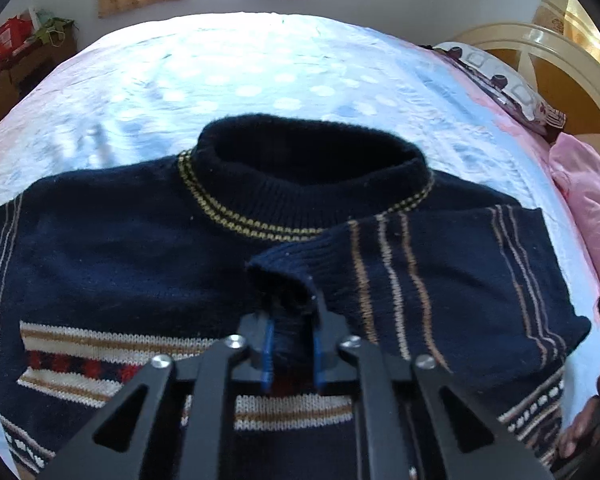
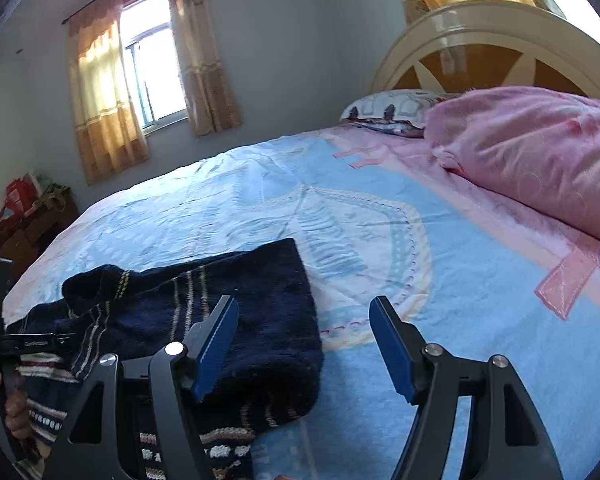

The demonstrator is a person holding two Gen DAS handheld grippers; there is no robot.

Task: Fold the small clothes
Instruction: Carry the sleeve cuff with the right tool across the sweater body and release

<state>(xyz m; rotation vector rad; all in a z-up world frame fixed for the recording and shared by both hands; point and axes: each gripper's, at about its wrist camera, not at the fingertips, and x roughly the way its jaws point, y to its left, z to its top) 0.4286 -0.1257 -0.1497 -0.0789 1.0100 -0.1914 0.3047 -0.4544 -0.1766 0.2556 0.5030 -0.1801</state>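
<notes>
Your left gripper (image 1: 290,312) has its jaws nearly closed, pinching the ribbed cuff (image 1: 280,276) of the right sleeve, which lies folded across the chest of the navy sweater (image 1: 120,248) on the bed (image 2: 380,240). Lay that cuff flat before releasing it, so the sleeve doesn't bunch. Your right gripper (image 2: 304,344) stands wide open and empty beside the sweater's folded edge. There is open sheet beyond the collar; the pink blanket (image 2: 540,152) lies well apart.

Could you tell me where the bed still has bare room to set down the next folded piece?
The bedsheet is bare between the sweater and the window wall, and between the sweater and the pink blanket. It is crowded at the sweater itself, where the left gripper pinches the folded-in cuff.
</notes>
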